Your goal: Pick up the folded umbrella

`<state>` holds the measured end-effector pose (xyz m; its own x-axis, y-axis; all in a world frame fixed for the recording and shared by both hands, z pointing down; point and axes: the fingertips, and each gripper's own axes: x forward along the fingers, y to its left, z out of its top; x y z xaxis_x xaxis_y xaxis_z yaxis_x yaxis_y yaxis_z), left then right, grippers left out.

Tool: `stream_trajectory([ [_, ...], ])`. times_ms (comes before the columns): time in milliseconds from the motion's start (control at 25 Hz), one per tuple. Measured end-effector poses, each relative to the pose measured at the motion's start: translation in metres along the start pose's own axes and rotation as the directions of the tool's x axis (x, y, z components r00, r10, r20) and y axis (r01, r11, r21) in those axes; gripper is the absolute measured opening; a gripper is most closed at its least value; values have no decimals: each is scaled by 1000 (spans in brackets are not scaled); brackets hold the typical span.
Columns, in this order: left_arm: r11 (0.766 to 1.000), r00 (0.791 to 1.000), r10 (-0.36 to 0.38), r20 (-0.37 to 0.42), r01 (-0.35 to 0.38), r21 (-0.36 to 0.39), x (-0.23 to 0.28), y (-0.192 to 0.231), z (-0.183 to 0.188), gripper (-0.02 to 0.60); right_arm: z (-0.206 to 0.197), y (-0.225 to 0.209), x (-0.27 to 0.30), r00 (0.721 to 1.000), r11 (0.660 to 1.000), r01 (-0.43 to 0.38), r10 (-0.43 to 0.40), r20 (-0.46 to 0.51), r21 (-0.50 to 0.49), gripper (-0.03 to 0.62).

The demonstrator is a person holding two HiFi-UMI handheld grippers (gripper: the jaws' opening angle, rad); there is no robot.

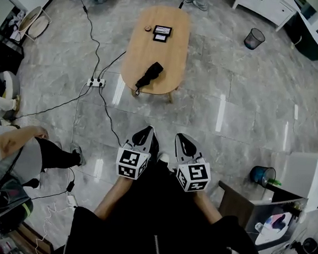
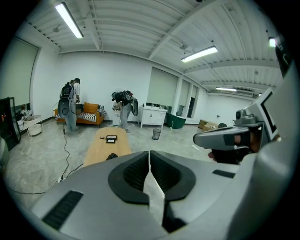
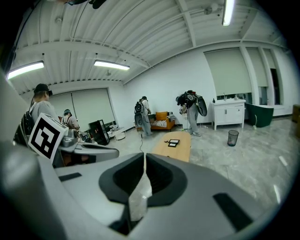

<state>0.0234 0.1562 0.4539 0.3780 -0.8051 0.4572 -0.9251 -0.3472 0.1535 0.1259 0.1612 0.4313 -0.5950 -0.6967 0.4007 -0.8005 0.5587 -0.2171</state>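
The left gripper [image 1: 148, 130] is held low in front of the person's body, forearm drawn in, pointing slightly down toward the floor, its jaws pressed together on nothing. Just beside it, the right gripper [image 1: 181, 138] is held in the same pose, its jaws likewise closed and empty. The marker cubes on both face up. Well ahead of the pair, the folded umbrella [image 1: 150, 75], black, lies on the near end of the oval wooden table [image 1: 168, 52], close to its edge.
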Motion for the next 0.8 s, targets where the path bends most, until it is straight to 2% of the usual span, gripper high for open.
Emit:
stream_trajectory([
  [480,999,998,-44,-37,44,-8,39,32,12,23,11,-7,45,999,1000,2,-2,-39,17,25],
  [800,998,996,-65,-55,64,-16,69,67,28,23,35,-10,95,998,1000,-4,4,-56,2,25],
])
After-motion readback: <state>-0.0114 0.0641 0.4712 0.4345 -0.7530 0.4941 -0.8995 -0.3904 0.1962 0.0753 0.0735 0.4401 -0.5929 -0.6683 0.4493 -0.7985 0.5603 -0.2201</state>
